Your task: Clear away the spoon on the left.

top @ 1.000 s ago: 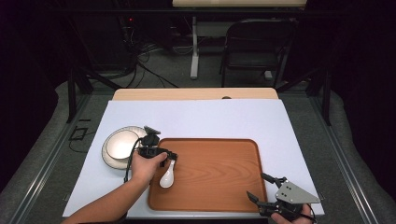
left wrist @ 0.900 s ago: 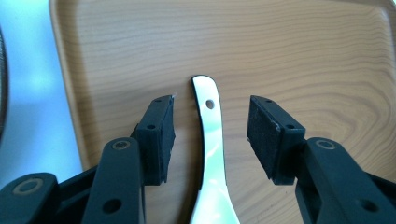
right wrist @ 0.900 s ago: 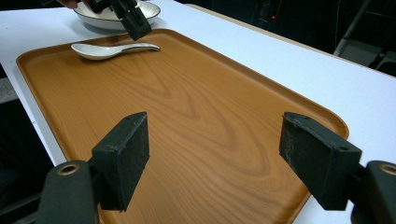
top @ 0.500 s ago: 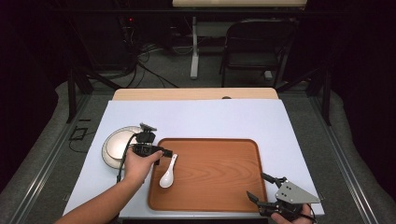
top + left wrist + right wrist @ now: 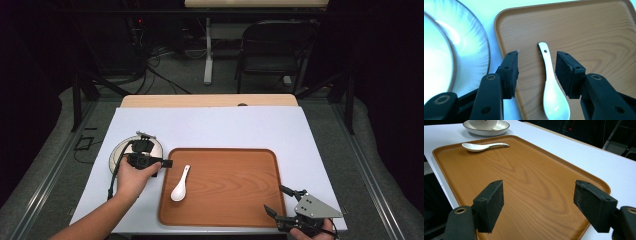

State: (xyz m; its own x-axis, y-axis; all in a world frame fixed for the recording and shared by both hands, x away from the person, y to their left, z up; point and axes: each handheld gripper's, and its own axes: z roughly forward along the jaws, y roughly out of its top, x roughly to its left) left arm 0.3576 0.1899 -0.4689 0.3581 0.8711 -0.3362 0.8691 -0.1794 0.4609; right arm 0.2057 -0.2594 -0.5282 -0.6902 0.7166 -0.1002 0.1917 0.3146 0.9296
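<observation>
A white ceramic spoon (image 5: 180,184) lies on the left part of a wooden tray (image 5: 235,180), bowl end towards the person. My left gripper (image 5: 165,164) is held by a hand just left of the tray, over the edge of a white dish (image 5: 118,153), and is open. In the left gripper view the spoon (image 5: 551,87) lies on the tray (image 5: 586,32) beyond the open gripper (image 5: 536,58), apart from both pads. My right gripper (image 5: 274,197) hovers open at the tray's near right corner with nothing in it. From there the tray (image 5: 524,182) stretches to the spoon (image 5: 481,146).
The dish (image 5: 486,126) is a plate with a bowl on it, beside the tray's left rim on the white tabletop (image 5: 225,127). In the left gripper view the plate's rim (image 5: 474,47) is close to the left jaw. A chair (image 5: 272,47) stands beyond the table.
The left hand and gripper have drawn back to the left, off the tray and towards the dish. The spoon stays where it lay. The right gripper has not moved.
</observation>
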